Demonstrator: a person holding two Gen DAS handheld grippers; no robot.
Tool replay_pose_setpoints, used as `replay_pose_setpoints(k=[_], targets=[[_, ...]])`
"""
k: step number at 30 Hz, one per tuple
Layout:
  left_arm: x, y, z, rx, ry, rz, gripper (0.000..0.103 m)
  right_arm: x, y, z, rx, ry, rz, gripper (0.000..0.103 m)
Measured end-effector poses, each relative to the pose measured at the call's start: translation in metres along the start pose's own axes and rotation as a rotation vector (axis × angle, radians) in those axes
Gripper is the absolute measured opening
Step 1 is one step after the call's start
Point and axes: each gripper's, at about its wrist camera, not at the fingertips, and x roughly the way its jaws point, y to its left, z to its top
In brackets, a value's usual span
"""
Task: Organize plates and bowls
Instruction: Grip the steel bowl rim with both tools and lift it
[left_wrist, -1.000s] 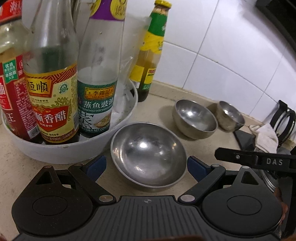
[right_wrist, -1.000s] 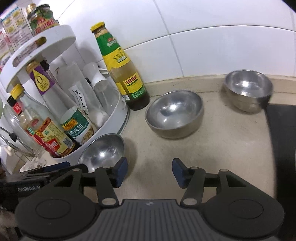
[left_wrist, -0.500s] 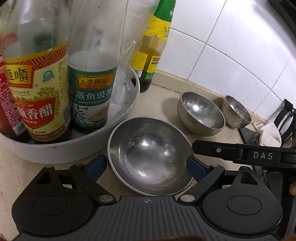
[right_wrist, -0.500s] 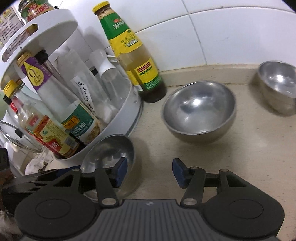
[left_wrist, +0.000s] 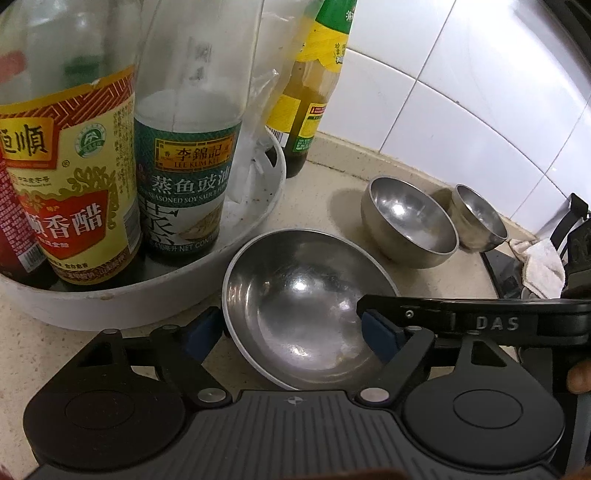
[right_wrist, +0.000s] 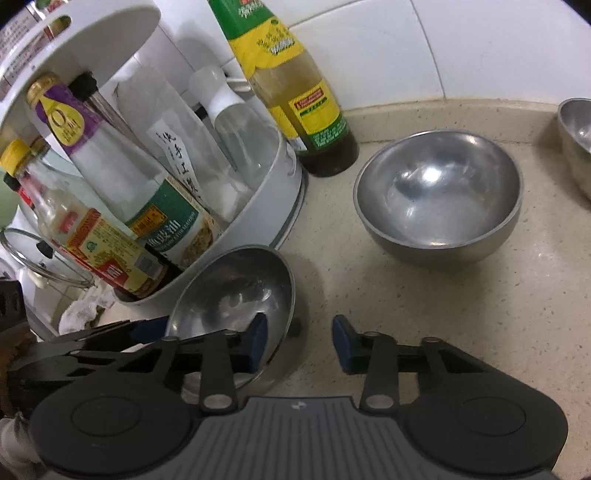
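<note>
A wide shallow steel bowl (left_wrist: 303, 306) sits tilted on the counter between the fingers of my left gripper (left_wrist: 293, 334). The left fingers are spread around it, one blue pad outside its left rim, the other at its right rim. The same bowl (right_wrist: 236, 291) shows in the right wrist view. My right gripper (right_wrist: 297, 343) is open, its left pad inside the bowl's right rim and its right pad outside over the counter. A deeper steel bowl (right_wrist: 439, 195) (left_wrist: 410, 221) stands behind, and a small steel bowl (left_wrist: 478, 221) (right_wrist: 578, 144) beyond it.
A white round condiment rack (left_wrist: 147, 295) (right_wrist: 284, 184) with several sauce bottles stands close left of the wide bowl. A yellow-labelled bottle (right_wrist: 295, 88) stands by the tiled wall. A white cloth (left_wrist: 541, 266) and a black stove edge are at the right.
Both grippers moved forward to the wide bowl. The bowl now sits tilted between the left fingers, and the right gripper's left pad has come inside its rim.
</note>
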Motion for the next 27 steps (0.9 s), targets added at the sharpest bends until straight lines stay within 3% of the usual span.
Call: replay_pose_setpoints(k=[4,12,27], targets=[[0.004,-0.001,0.001,0.017,0.001,0.010,0.078,0.002,-0.002,0.001,0.020,0.005,0.028,0.022],[0.012,0.003,0.004,0.008,0.024,0.006,0.058,0.000,-0.006,0.001,0.041,0.010,0.031,0.022],[0.020,-0.039,-0.004,0.089,0.067,-0.101,0.055,-0.053,-0.032,-0.023,0.136,-0.044,-0.028,0.019]])
